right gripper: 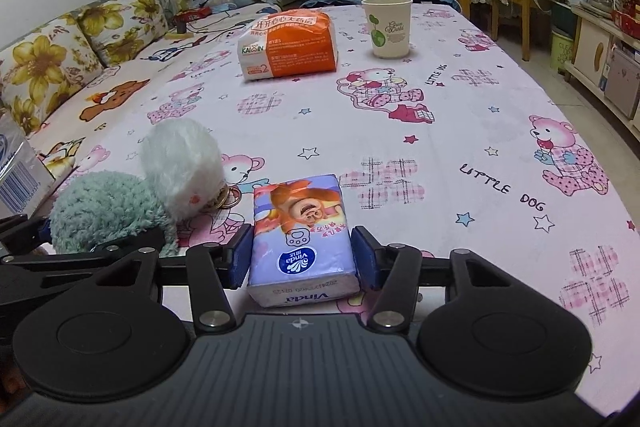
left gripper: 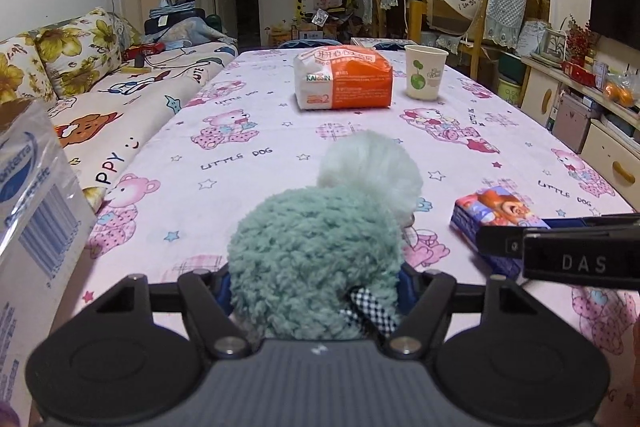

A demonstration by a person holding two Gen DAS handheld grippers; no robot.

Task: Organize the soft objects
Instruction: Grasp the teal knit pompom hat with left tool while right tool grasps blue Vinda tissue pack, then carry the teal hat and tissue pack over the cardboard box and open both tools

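While closing on two soft things at once, go gently and squeeze no harder than a light hold needs. Note the left gripper (left gripper: 316,283) at six o'clock of its own view, blue pads pinching the teal plush (left gripper: 312,247) on both flanks, with fluffy pile bulging above them. Note also the white pompom (left gripper: 372,167) touching that plush at one o'clock from it, seemingly joined to it near a key ring (right gripper: 226,201). Expect to drag the pompom along, so lift slowly and straight up to keep the ring from catching the tablecloth (right gripper: 480,131).

Check the right gripper (right gripper: 302,259) the same way: pads set flush against the long sides of the tissue pack (right gripper: 302,227), pinching it where it lies flat on the cloth at six o'clock of the right wrist view. Judge that hold as sitting toward the pack's near end. Keep the wrist steady on the lift to stop the far end sagging or the slick wrap sliding out.

Keep the two tools from knocking together, being close side by side, plush at nine o'clock from the tissue pack. Leave the orange pack (right gripper: 290,45) and the paper cup (right gripper: 388,27), well apart at twelve o'clock, alone for now. Carry toward the cardboard box (left gripper: 36,207) at nine o'clock of the left view only if meant as the bin; cannot tell that from here.
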